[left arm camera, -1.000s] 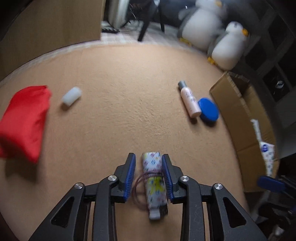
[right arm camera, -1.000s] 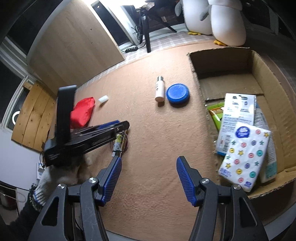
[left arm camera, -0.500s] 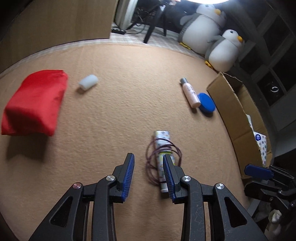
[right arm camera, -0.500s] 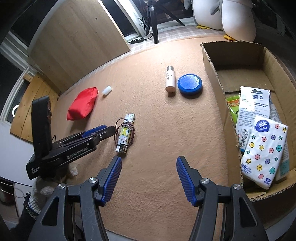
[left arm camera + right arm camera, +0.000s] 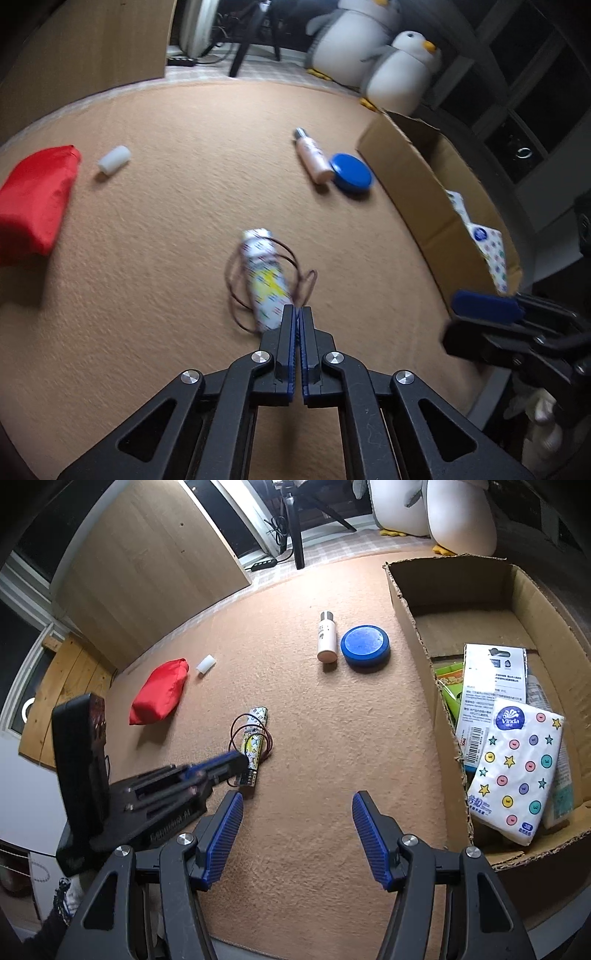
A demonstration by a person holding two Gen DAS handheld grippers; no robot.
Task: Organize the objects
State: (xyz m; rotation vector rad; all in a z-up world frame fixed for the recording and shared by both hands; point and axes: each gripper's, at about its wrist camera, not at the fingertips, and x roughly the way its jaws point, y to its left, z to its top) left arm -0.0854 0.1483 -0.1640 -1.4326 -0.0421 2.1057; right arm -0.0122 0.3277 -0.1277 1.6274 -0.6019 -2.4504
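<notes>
Left gripper is closed tight with nothing held.
The patterned tube with its cord is seen lying mid-carpet, just before the tips; right gripper is held half open, empty.

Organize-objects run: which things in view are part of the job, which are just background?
Job:
- patterned tube with its hair tie
- pink bottle
- blue round tin
- red pouch
- small white cap
- cardboard box, tissue pack already inside

Background:
- plush penguins
- tripod
- wooden panel
</notes>
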